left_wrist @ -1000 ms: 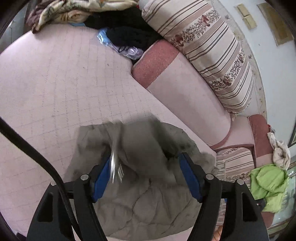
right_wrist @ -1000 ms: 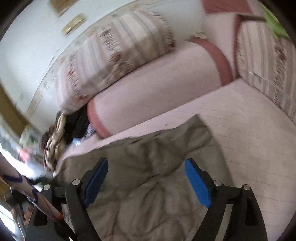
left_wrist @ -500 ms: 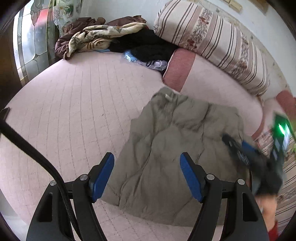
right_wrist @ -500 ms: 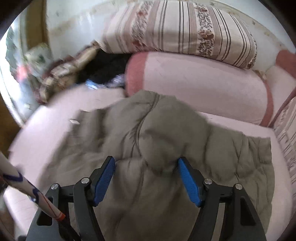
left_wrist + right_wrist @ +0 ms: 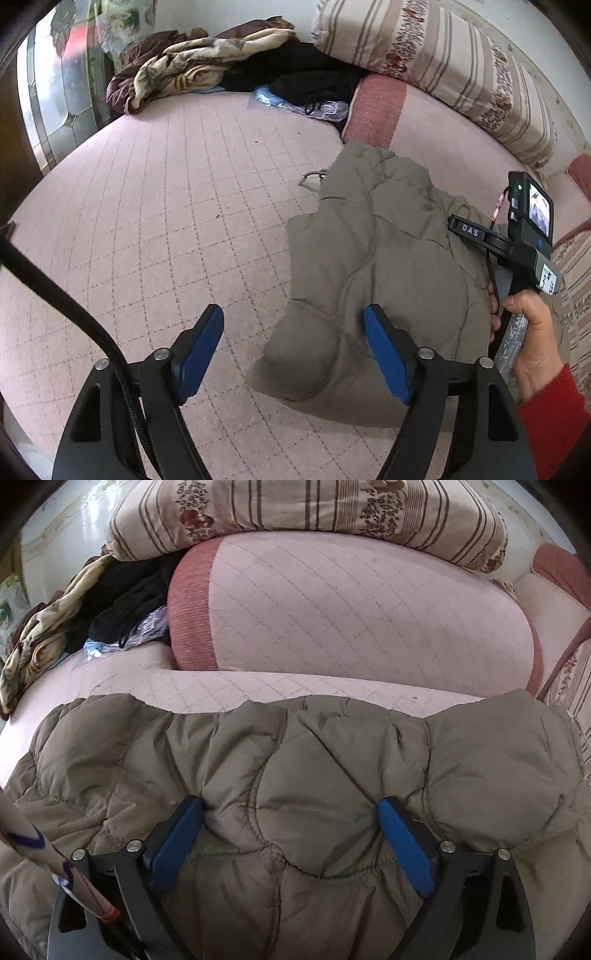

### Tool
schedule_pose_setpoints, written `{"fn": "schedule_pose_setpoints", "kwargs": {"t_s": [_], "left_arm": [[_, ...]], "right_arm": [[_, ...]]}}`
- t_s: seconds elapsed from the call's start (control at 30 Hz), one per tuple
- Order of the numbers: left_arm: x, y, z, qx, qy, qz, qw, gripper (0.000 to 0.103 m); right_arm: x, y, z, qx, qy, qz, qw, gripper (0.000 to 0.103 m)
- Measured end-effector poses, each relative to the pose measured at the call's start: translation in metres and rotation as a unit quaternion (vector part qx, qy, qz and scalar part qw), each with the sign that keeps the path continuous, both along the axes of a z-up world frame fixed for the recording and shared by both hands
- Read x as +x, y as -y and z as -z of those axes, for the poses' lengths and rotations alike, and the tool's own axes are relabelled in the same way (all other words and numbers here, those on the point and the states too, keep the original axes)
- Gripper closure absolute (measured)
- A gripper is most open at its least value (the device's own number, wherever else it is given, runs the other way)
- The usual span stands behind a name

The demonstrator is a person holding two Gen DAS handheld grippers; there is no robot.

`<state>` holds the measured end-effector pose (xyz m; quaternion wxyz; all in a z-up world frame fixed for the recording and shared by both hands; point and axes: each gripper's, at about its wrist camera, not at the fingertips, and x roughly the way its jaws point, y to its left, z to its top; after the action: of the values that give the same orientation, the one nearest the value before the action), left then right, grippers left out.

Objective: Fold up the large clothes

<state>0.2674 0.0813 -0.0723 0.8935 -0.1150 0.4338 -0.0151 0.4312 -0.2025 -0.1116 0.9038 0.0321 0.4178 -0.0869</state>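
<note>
Your right tongs (image 5: pixel 290 821) press, spread wide, into the folded jacket (image 5: pixel 314 760) at lower frame; left tongs (image 5: pixel 293 345) hang released. Smoothing step; next, pinch an edge.

Soft, even daylight, fairly bright. It comes from the stained-glass window (image 5: pixel 55 92) at the far left, washed out and hazy there. Glare on the white wall (image 5: pixel 85 528), top left in the right wrist view. Weak shadows under the quilted jacket (image 5: pixel 380 266). Both views sharp, no motion blur. Strong fisheye bending, black vignette at corners.
</note>
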Motion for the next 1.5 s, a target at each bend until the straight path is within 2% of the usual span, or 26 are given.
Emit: {"fn": "schedule_pose_setpoints", "kwargs": {"t_s": [0.1, 0.23, 0.3, 0.4, 0.5, 0.57, 0.63, 0.7, 0.73, 0.8, 0.83, 0.93, 1.0, 1.13, 1.2, 1.33, 1.43, 1.5], "left_arm": [[0.001, -0.002, 0.006, -0.005, -0.007, -0.005, 0.9999, 0.024], [-0.001, 0.006, 0.014, 0.031, -0.01, -0.008, 0.9994, 0.024], [-0.003, 0.007, 0.013, 0.036, -0.006, -0.01, 0.9993, 0.024], [-0.011, 0.003, 0.006, 0.019, 0.01, -0.016, 0.9996, 0.024], [-0.019, 0.003, -0.001, 0.012, 0.024, -0.015, 0.9995, 0.024], [-0.02, 0.007, 0.0, 0.015, 0.022, -0.007, 0.9996, 0.024], [-0.019, 0.009, 0.003, 0.016, 0.014, -0.002, 0.9998, 0.024], [-0.016, 0.01, 0.006, 0.016, 0.008, 0.0, 0.9998, 0.024], [-0.015, 0.011, 0.007, 0.015, 0.006, 0.002, 0.9999, 0.024], [-0.014, 0.012, 0.008, 0.013, 0.006, 0.004, 0.9999, 0.024], [-0.013, 0.012, 0.009, 0.014, 0.006, 0.005, 0.9999, 0.024], [-0.014, 0.016, 0.01, 0.024, 0.008, 0.005, 0.9997, 0.024], [-0.015, 0.017, 0.009, 0.031, 0.009, 0.006, 0.9995, 0.024], [-0.019, 0.009, 0.005, 0.019, 0.013, 0.0, 0.9997, 0.024], [-0.018, 0.006, 0.004, 0.015, 0.014, -0.006, 0.9998, 0.024], [-0.014, 0.006, 0.01, 0.018, 0.001, -0.005, 0.9998, 0.024], [-0.012, 0.008, 0.014, 0.018, -0.006, -0.004, 0.9998, 0.024], [-0.009, 0.012, 0.016, 0.035, -0.01, 0.001, 0.9993, 0.022]], "right_arm": [[-0.003, -0.005, -0.003, -0.007, -0.001, -0.001, 1.0, 0.004], [-0.01, -0.011, -0.021, -0.033, -0.017, 0.004, 0.999, 0.005], [-0.024, -0.014, -0.039, -0.032, 0.003, 0.001, 0.999, 0.007], [-0.049, -0.012, -0.063, -0.032, 0.028, -0.008, 0.999, 0.007], [-0.069, 0.004, -0.073, -0.074, 0.042, -0.001, 0.996, 0.007], [-0.07, 0.027, -0.065, -0.089, 0.026, 0.027, 0.995, 0.008], [-0.068, 0.064, -0.047, -0.071, 0.0, 0.074, 0.995, 0.016], [-0.068, 0.101, -0.027, -0.03, -0.016, 0.123, 0.992, 0.016], [-0.069, 0.119, -0.016, 0.013, -0.022, 0.139, 0.99, 0.012], [-0.071, 0.142, 0.001, 0.072, -0.021, 0.156, 0.985, 0.009], [-0.07, 0.146, 0.004, 0.078, -0.018, 0.158, 0.984, 0.007], [-0.063, 0.143, 0.006, 0.066, -0.03, 0.151, 0.986, 0.004], [-0.063, 0.141, -0.003, 0.06, -0.037, 0.149, 0.986, 0.005], [-0.094, 0.144, -0.041, 0.058, 0.006, 0.143, 0.988, 0.009], [-0.119, 0.153, -0.048, 0.061, 0.018, 0.151, 0.986, 0.009], [-0.148, 0.185, -0.023, 0.084, 0.005, 0.177, 0.981, 0.009], [-0.148, 0.203, 0.007, 0.091, -0.014, 0.19, 0.977, 0.009], [-0.14, 0.205, 0.013, 0.086, -0.024, 0.192, 0.977, 0.006]]}}
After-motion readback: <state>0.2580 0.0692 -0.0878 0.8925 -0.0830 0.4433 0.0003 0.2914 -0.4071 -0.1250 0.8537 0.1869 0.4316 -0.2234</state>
